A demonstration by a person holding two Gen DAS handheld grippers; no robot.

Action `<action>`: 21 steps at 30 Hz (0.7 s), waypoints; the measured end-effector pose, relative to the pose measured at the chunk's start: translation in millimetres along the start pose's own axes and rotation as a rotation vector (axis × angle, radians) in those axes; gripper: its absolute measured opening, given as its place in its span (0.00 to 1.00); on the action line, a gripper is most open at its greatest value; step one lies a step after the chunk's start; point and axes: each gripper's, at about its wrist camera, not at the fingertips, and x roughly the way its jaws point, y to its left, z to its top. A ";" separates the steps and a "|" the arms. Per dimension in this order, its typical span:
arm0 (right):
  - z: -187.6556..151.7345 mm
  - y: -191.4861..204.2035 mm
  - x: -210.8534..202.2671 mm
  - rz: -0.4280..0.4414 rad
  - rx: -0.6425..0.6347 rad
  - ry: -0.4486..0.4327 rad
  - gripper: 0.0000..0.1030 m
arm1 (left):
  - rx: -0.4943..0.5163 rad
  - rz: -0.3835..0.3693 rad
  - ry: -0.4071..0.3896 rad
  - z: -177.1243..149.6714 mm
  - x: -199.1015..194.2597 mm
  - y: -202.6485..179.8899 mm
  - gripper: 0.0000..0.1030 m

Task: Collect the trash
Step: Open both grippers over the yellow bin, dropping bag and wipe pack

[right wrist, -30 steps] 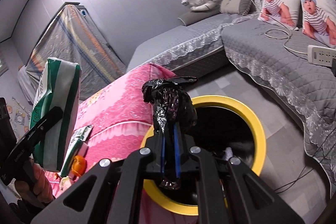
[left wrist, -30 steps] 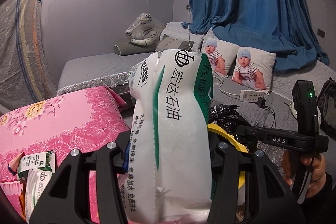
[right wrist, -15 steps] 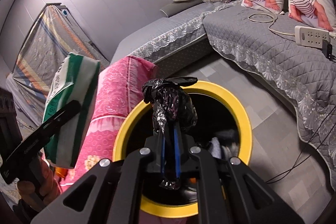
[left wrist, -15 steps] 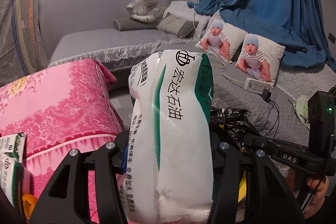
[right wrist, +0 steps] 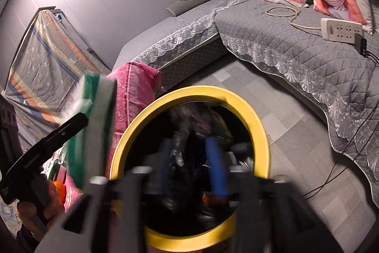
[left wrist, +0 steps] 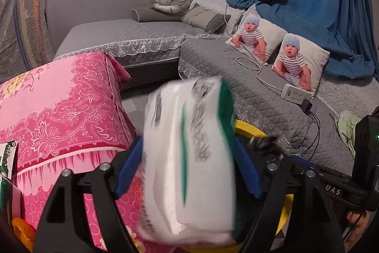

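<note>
Mostly blur: the white-and-green packet (left wrist: 189, 158) smears between the left hand-held gripper (left wrist: 189, 172), whose jaws have just been opening and stand apart. Over the yellow-rimmed bin (right wrist: 258, 125), the right hand-held gripper (right wrist: 189, 158) has just been opening too; the black bag (right wrist: 182, 134) between its fingers is barely legible.

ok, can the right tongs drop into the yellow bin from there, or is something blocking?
Probably yes. The right tongs, jaws just opened, hang right over the yellow bin's open mouth with nothing across it. The white-and-green pack in the left tongs sits off to the side.
</note>
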 end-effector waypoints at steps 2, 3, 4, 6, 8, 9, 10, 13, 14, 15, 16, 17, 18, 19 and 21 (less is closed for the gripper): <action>-0.4 -1.4 -2.5 -0.009 0.004 -0.010 0.53 | -0.010 0.007 -0.016 2.1 -4.6 2.3 0.87; -0.3 -1.6 -4.4 -0.016 0.003 -0.014 0.53 | -0.025 0.015 -0.029 2.5 -8.5 5.1 0.89; 0.5 -2.2 -6.1 -0.020 0.005 -0.018 0.54 | -0.043 0.022 -0.043 3.2 -13.1 8.8 0.89; 0.6 -3.5 -11.8 -0.020 0.016 -0.033 0.57 | -0.075 0.033 -0.065 4.2 -23.7 16.3 0.91; 0.8 -2.5 -16.8 -0.026 0.013 -0.045 0.58 | -0.100 0.043 -0.082 4.7 -34.2 23.2 0.92; 0.7 -1.0 -20.6 -0.031 0.007 -0.057 0.58 | -0.118 0.048 -0.098 4.7 -43.0 29.4 0.92; 0.6 1.4 -24.5 -0.026 0.002 -0.067 0.58 | -0.132 0.055 -0.111 5.3 -52.1 34.9 0.92; 0.2 15.6 -34.1 0.007 -0.033 -0.084 0.58 | -0.152 0.076 -0.189 5.0 -89.2 51.0 0.92; -0.7 22.6 -36.7 0.023 -0.054 -0.090 0.58 | -0.153 0.084 -0.213 5.5 -100.3 55.1 0.92; -1.5 29.7 -38.5 0.039 -0.075 -0.092 0.58 | -0.155 0.091 -0.248 5.4 -118.0 60.9 0.92; -2.8 39.0 -40.1 0.061 -0.099 -0.092 0.58 | -0.157 0.091 -0.283 4.5 -135.6 67.0 0.92; -4.2 50.7 -41.4 0.092 -0.126 -0.089 0.58 | -0.156 0.094 -0.307 3.8 -148.6 71.5 0.92; -5.2 61.9 -42.1 0.117 -0.151 -0.085 0.58 | -0.154 0.111 -0.342 1.6 -168.8 80.9 0.92; -7.0 71.8 -42.7 0.141 -0.176 -0.081 0.58 | -0.157 0.126 -0.367 -0.5 -184.5 89.3 0.92; -11.5 96.9 -43.6 0.190 -0.246 -0.071 0.58 | -0.176 0.160 -0.437 -9.4 -221.7 113.1 0.92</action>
